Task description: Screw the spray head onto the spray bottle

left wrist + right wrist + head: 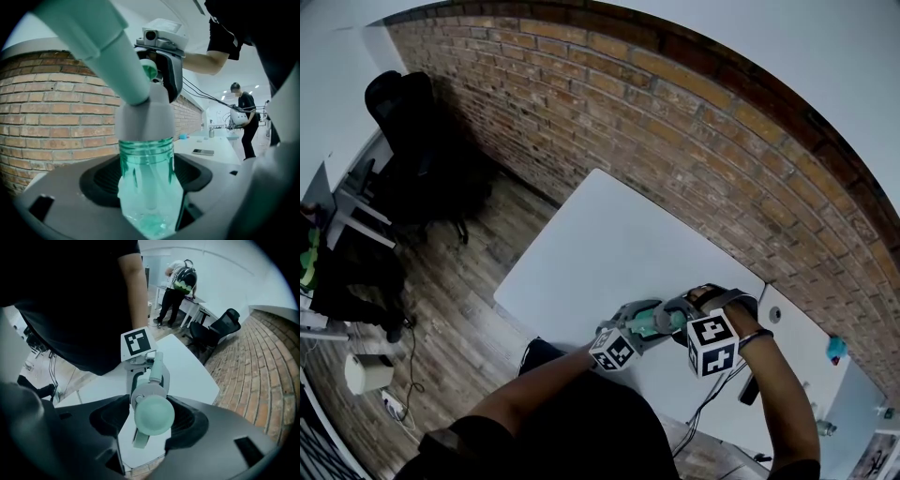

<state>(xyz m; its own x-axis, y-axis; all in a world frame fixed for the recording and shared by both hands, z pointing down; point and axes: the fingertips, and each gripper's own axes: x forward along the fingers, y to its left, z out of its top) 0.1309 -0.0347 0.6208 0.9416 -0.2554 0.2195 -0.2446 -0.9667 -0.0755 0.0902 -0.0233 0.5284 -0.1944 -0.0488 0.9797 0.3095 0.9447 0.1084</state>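
The translucent teal-green plastic spray bottle (pixel 149 187) carries a pale mint plastic spray head (pixel 151 414), its collar seemingly grey. The flat tabletop (pixel 609 248) is white, the brick wall (pixel 694 122) reddish-brown, and the marker cube (pixel 712 342) black-and-white squares.

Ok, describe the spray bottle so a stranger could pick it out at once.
Find the white table beside the brick wall; above its near edge the left gripper and right gripper meet. The spray bottle is the see-through green piece clamped in the left one, unlike the opaque pale spray head that the right one holds at its neck.
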